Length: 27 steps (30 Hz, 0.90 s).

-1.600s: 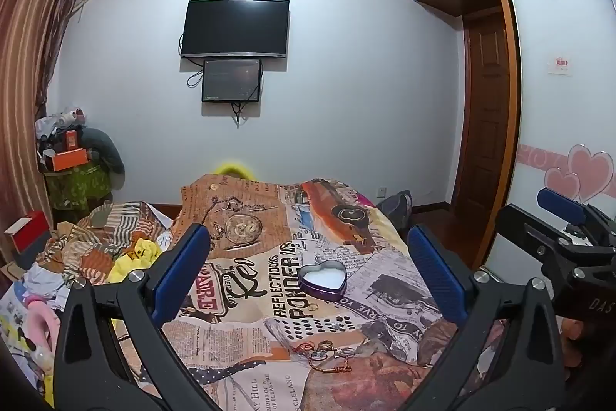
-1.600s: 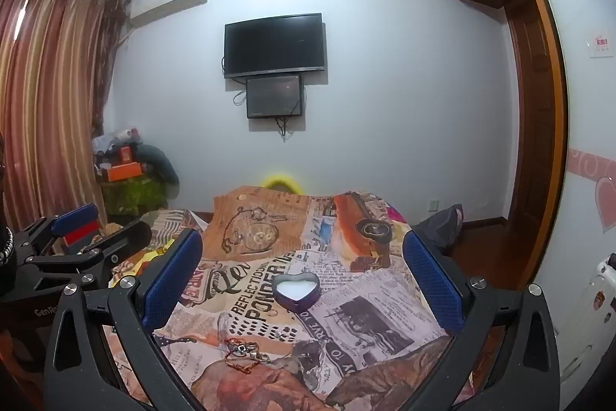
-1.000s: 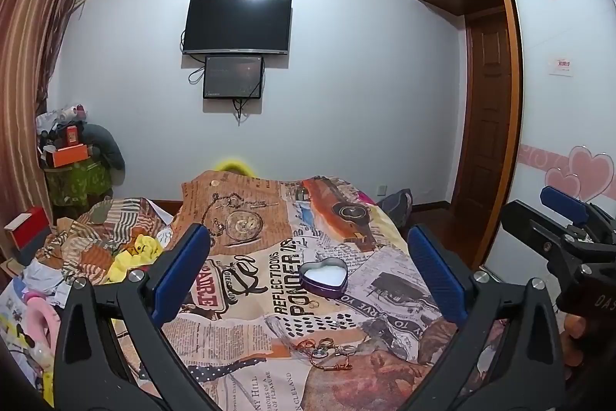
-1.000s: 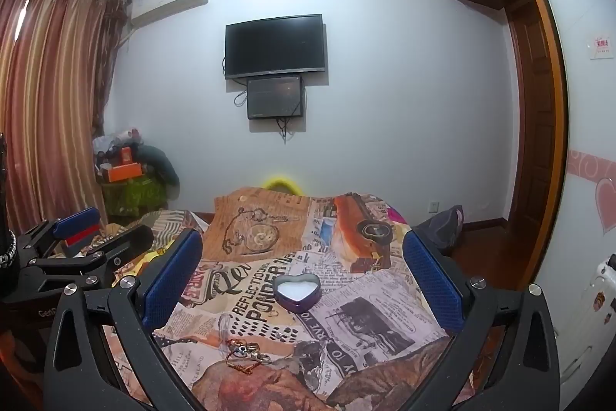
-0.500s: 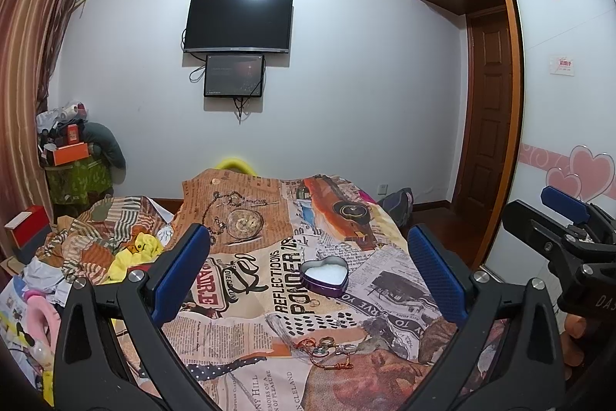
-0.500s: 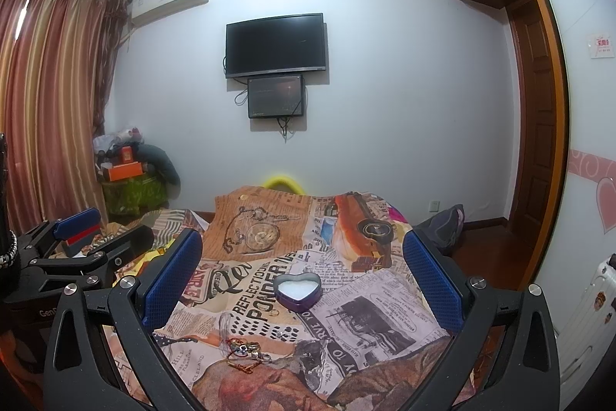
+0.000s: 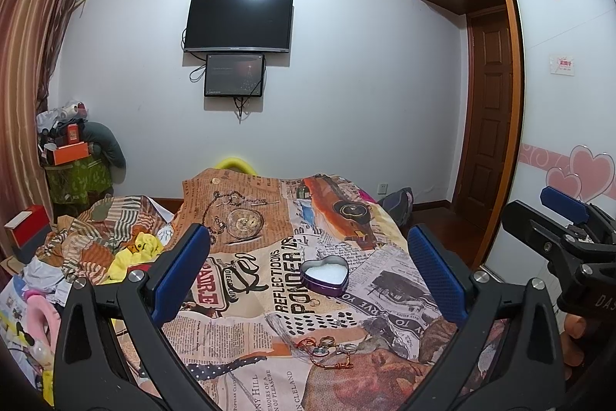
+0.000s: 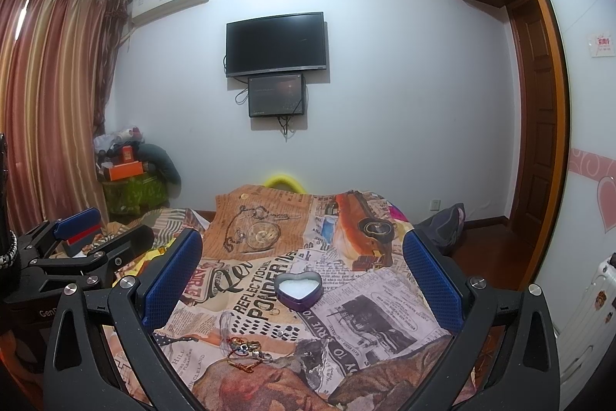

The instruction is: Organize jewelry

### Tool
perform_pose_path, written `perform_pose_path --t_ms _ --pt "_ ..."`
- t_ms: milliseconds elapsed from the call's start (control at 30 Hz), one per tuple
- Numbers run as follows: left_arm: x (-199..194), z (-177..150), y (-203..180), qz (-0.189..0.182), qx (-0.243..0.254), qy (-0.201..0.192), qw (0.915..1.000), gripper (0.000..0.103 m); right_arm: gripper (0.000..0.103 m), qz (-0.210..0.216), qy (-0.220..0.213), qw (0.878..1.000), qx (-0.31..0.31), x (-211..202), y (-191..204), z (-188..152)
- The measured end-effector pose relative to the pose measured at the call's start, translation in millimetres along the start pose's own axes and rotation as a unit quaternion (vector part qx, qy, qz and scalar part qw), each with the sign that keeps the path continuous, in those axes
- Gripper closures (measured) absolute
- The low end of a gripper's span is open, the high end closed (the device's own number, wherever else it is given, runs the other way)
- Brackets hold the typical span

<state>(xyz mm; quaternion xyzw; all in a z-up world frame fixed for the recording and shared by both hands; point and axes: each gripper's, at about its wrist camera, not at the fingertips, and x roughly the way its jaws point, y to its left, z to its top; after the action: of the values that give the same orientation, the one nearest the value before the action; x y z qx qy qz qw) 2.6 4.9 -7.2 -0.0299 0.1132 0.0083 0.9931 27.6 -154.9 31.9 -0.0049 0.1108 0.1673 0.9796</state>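
- Almost nothing has moved since the earlier frames: both views drift only slightly, and the jewelry lies where it did.
- My left gripper (image 7: 308, 268) hovers above the bed with its jaws wide and nothing between them; my right gripper (image 8: 302, 274) does the same.
- The heart-shaped tin (image 7: 325, 274) sits open at mid-frame on the newspaper-print bedspread (image 7: 250, 330). It looks empty, only a white lining showing.
- The tangle of bracelets and rings (image 7: 327, 351) lies lower in the frame, apart from the tin. One small ring (image 7: 314, 302) rests just beside the tin.
- I judge the sorting not yet begun; every piece is left to move.
- There is open spread around the tangle. The bed's right edge falls away at right of the frame, and piled clothes (image 7: 115, 237) crowd the left.
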Motion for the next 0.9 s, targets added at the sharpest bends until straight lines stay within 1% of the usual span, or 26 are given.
perform_pose_path --t_ms 900 --pt "4.3 -2.7 0.8 -0.002 -0.002 0.007 1.0 0.0 0.0 0.0 0.011 1.0 0.003 9.2 0.2 -3.7"
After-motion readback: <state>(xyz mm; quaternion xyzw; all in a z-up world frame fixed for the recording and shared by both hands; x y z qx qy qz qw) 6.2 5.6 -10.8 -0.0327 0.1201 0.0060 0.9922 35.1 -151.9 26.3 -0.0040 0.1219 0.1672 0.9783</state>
